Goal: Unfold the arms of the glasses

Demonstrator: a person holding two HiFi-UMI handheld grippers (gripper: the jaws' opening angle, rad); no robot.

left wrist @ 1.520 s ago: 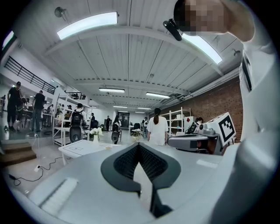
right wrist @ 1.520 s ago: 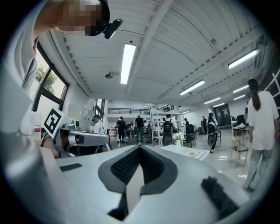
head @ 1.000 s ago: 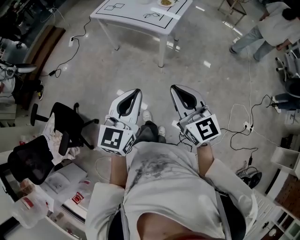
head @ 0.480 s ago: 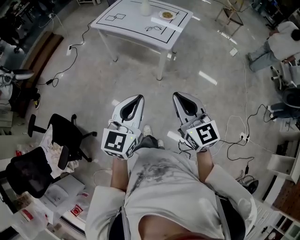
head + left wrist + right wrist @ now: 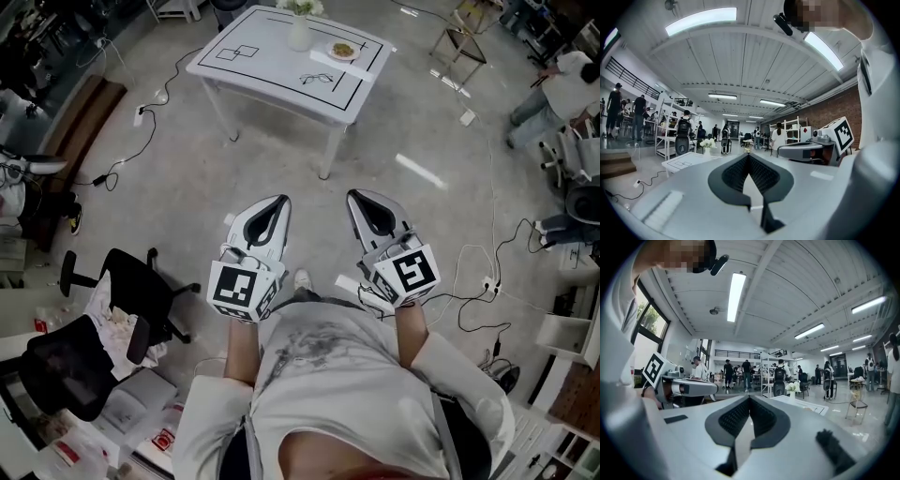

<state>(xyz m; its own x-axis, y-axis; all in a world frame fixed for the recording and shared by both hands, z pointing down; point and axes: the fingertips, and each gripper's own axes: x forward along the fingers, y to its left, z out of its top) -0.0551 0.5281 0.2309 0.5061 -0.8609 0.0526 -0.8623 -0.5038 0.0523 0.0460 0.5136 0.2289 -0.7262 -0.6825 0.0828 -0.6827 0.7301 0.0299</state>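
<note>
The thin dark-rimmed glasses lie on the white rectangular table, inside one of the black outlines drawn on its top and close to its near edge. At this distance they are too small to tell whether the arms are folded in. Their long axis runs roughly across the head view, tilted only a little. Beyond them on the same tabletop stand a white vase of pale flowers and a small plate of food, both apart from the glasses. A wide stretch of glossy grey floor, crossed by loose black cables, separates the table from the person. The person holds the white left gripper and the white right gripper side by side at waist level, pointing level toward the table. Each gripper view shows its ribbed dark pads pressed together at the tip with nothing caught between them, so both grippers are closed and empty. The glasses lie straight ahead and well away, almost on the line running between the two tips, so neither hand is clearly the nearer. Judging from this, the reach has not begun. Both grippers must first cross the floor, and their jaws must then part before an arm can be taken.
</note>
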